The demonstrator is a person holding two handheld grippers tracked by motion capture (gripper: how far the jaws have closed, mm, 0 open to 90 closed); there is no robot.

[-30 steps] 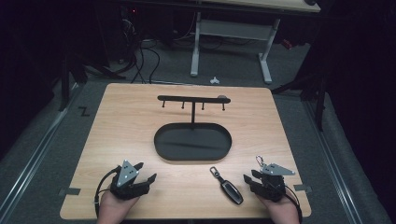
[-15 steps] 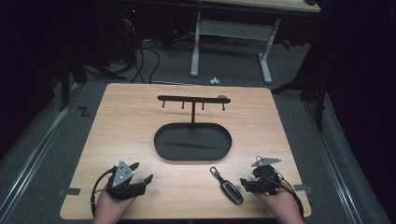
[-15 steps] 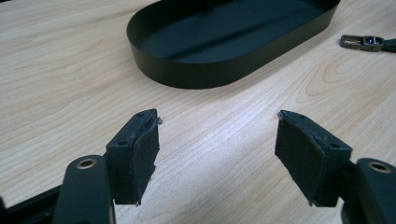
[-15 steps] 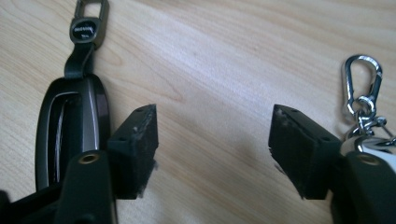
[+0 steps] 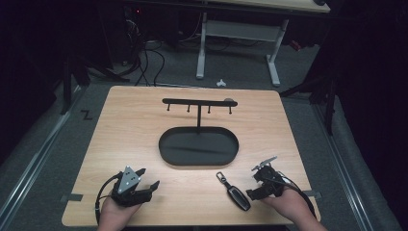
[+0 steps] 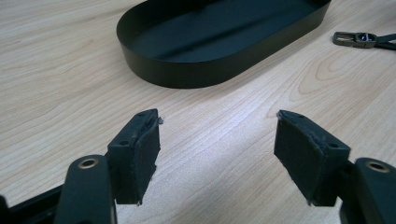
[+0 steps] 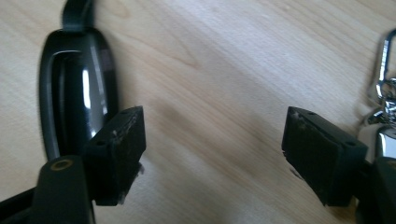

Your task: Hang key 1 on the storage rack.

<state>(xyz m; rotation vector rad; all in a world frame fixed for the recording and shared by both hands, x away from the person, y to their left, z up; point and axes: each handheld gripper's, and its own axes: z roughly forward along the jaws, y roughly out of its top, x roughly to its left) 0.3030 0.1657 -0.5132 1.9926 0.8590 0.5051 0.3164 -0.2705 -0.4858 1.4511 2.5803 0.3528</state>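
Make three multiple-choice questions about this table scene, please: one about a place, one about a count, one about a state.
1. Where does the car key lie?
A. inside the oval tray
B. on the bare table, between the tray and the right gripper
C. hanging from the rack

2. How many pegs hang under the bar of the key rack?
A. two
B. four
C. six

3. How do the jaws of the right gripper stand?
A. open, with bare wood between them
B. shut on the key
C. shut on the tray rim

Answers:
1. B: in the high view the key rests on the wooden table, in front of the black tray and just beside the right gripper.
2. B: four short pegs show under the bar in the high view.
3. A: the right gripper view shows the pads apart; the key lies beside one pad, outside the gap.
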